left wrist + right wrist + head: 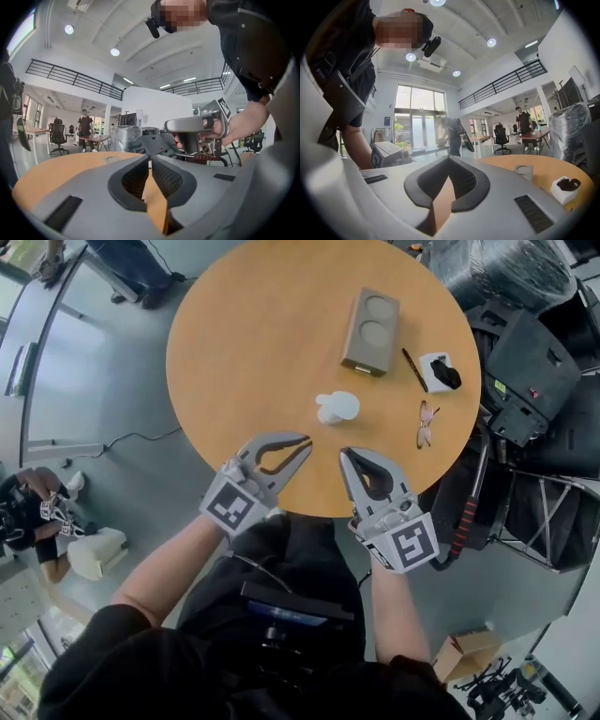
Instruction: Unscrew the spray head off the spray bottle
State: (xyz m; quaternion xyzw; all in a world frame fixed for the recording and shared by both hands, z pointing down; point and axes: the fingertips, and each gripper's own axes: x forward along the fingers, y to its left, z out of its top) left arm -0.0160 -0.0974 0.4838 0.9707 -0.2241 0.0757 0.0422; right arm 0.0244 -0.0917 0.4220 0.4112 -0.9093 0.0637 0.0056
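Note:
A small white spray bottle (337, 407) sits on the round wooden table (253, 352), just past both grippers in the head view. My left gripper (306, 441) hovers over the table's near edge, its tips a short way left of and below the bottle. In the left gripper view, the left gripper (150, 158) shows a narrow gap at the tips with nothing in it. My right gripper (345, 453) is beside it, tips closed together and empty. The right gripper view shows the right gripper (450, 158) the same way. Neither gripper view shows the bottle.
A grey box (371, 331) with two round recesses lies further back. A black pen (414, 369), a white block (439, 371) holding a black item, and a pair of glasses (427, 423) lie at the right. Black equipment (525, 362) stands off the table's right edge.

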